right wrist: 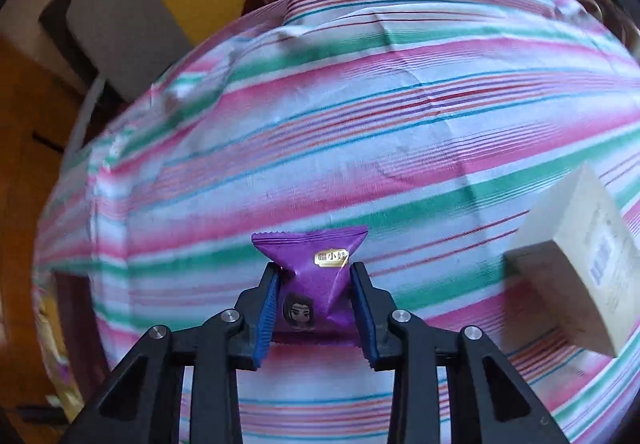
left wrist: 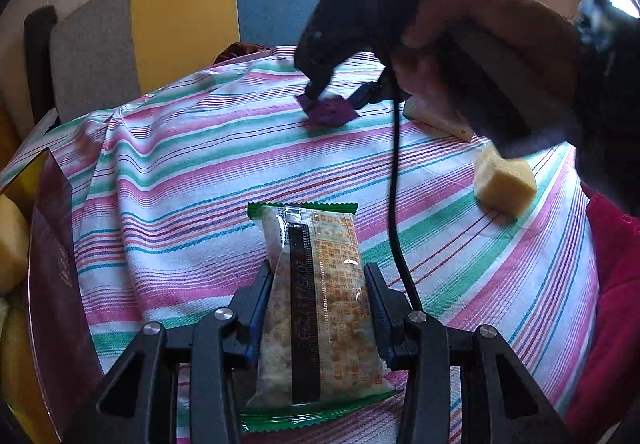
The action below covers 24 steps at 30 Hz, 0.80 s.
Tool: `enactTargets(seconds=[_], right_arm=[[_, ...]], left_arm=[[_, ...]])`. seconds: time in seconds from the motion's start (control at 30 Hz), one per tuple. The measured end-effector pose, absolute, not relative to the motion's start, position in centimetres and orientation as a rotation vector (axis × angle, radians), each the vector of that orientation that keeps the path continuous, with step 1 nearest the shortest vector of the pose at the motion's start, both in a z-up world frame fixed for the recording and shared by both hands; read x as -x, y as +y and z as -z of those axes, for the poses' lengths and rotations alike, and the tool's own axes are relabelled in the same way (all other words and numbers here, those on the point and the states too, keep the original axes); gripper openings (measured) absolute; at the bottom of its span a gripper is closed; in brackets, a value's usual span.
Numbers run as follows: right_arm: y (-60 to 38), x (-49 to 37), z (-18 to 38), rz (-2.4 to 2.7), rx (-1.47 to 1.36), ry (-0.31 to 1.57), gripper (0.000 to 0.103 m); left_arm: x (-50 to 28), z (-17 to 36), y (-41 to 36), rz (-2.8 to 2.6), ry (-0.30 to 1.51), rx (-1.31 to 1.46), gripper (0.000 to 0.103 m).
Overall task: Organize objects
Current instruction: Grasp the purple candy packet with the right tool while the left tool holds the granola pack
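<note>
My left gripper (left wrist: 318,276) is shut on a clear snack packet with green ends and orange print (left wrist: 320,284), held over the striped tablecloth (left wrist: 180,171). My right gripper (right wrist: 314,276) is shut on a small purple snack packet (right wrist: 316,276) just above the cloth. In the left wrist view the right gripper (left wrist: 336,99) shows at the far middle of the table, held by a hand, with the purple packet (left wrist: 330,111) at its tips.
A yellow sponge block (left wrist: 504,179) lies at the right. A white box (right wrist: 580,264) sits right of the purple packet, also in the left wrist view (left wrist: 436,119). A dark red box (left wrist: 52,284) with yellow sponges stands at the left. A chair (left wrist: 180,19) is behind the table.
</note>
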State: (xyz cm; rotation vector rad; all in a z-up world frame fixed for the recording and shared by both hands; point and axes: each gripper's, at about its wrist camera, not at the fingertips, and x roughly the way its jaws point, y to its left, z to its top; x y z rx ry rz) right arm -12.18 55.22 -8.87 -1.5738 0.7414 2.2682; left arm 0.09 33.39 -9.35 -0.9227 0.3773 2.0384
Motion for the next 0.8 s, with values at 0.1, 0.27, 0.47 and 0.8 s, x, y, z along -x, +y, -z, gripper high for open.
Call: enactTargets(seconds=[0.1,0.27,0.47,0.8], right_arm=[[53.8,10.4,8.9,-2.277,1.648,0.56,0.033],[51.7,6.5,9.2,-2.297,1.741,0.449,0.033],[50.0,3.9,9.4,-2.337,1.713,0.34,0.034],[50.7,2.6,9.6,-2.375,1.677,0.327,0.034]], left_arm=[[0.1,9.3,33.3,-2.035,0.369,0.926,0.045],[0.1,9.4,33.3,-2.036,0.371,0.924,0.045],[0.1,9.4,33.4,-2.04,0.382,0.92,0.044],[-0.3,9.3,33.7,-2.061,0.429,0.902,0.044]])
